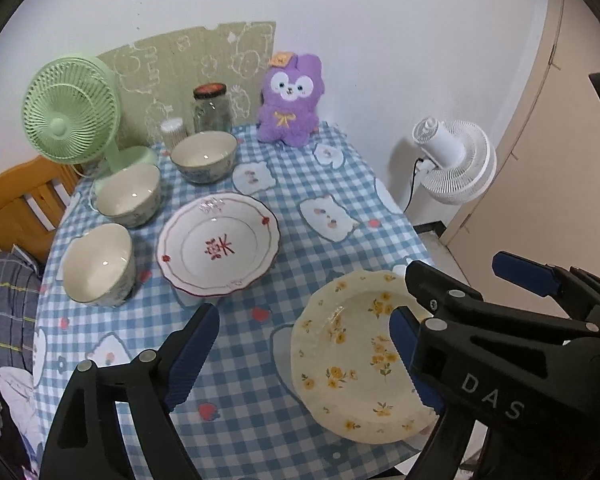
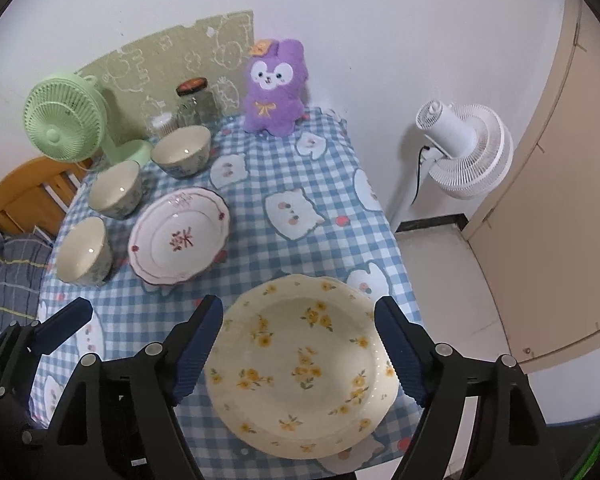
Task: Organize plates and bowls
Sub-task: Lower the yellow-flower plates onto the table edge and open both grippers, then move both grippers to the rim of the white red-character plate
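A cream plate with yellow flowers [image 2: 300,360] lies on the checked tablecloth [image 2: 260,240] near the table's front right edge. My right gripper [image 2: 300,348] hangs above it, open, one blue pad on each side of the plate and neither pressing on it. My left gripper [image 1: 304,360] is open too, over the cloth, with the flowered plate [image 1: 352,360] under its right finger. A white plate with a red rim [image 1: 220,244] sits mid-table. Three cream bowls [image 1: 204,156] [image 1: 128,196] [image 1: 100,264] stand in a row along the left.
At the back stand a green desk fan [image 1: 72,116], a glass jar [image 1: 212,108], a small swab holder [image 1: 174,130] and a purple plush toy [image 1: 290,100]. A white floor fan [image 1: 452,160] is beyond the right table edge, a wooden chair [image 1: 20,208] to the left.
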Available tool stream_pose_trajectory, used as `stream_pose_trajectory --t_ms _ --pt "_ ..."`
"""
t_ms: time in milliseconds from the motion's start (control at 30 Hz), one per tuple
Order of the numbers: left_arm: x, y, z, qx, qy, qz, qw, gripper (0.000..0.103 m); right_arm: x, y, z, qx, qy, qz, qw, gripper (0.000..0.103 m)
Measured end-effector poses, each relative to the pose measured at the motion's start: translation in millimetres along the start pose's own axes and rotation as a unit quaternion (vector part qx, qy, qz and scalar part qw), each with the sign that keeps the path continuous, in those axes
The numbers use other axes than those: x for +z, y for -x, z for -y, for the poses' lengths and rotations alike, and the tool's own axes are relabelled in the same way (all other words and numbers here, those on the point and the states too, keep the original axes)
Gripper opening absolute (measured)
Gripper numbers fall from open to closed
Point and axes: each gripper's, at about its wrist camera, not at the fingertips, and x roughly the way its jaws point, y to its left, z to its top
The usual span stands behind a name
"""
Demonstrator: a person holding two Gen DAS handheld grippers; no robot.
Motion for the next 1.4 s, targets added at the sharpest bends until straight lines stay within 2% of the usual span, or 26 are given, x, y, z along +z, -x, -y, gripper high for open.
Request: stream_pose_trajectory --t_ms 267,567,967,1400 --pt "2.4 26.4 -18.4 0.001 0.01 0.022 0.9997 0.091 1.6 27.0 -21.6 -0.003 0.007 0.04 0.999 0.082" --pt "3.4 31.3 -39.1 0.021 0.029 0.026 0.999 0.09 8.1 24.6 -43.3 0.034 0.028 0.042 0.998 0.088" --pt "22.4 1.1 -61.1 0.075 0.079 0.024 0.9938 0.09 40.4 -18.3 -62.8 0.108 0.065 0.042 0.991 0.088" --pt "39.5 -50.9 -79.1 0.115 0.134 0.008 0.9842 0.09 70.0 -76.0 -75.2 0.121 0.093 0.026 0.988 0.088"
